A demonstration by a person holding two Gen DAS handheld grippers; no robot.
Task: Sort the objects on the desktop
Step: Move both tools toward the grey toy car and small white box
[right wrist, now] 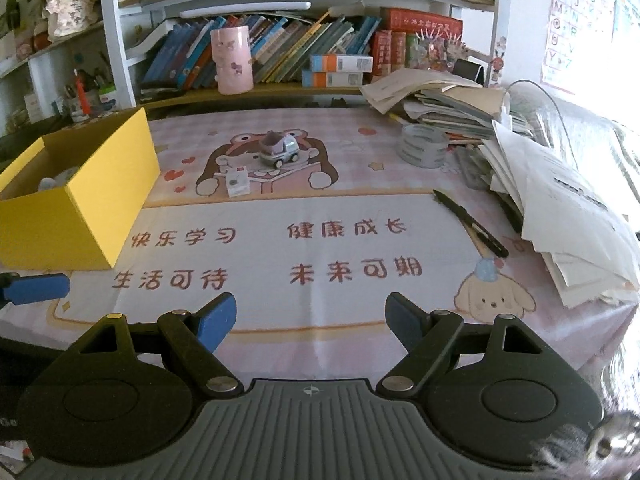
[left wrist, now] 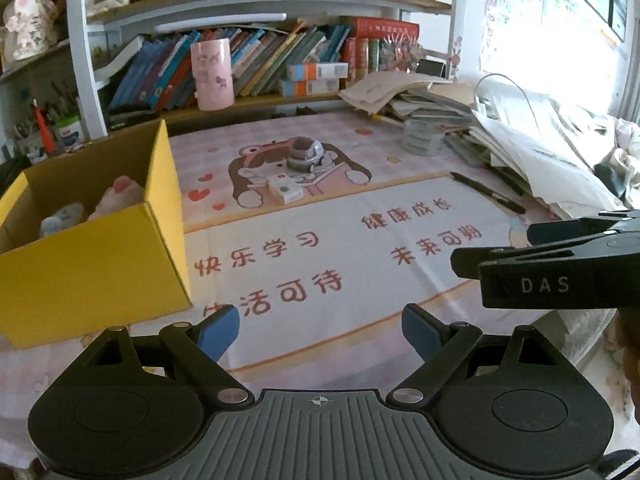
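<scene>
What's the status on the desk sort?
Left gripper open, right gripper open, both empty. Toy car, small box, pen loose on mat. Yellow box partly filled. Path clear.

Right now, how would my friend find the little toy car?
Look at the pink cartoon desk mat, at the bear-hat girl printed near its far edge. The toy car sits on her face, just behind a small white box. It alone has wheels.
</scene>
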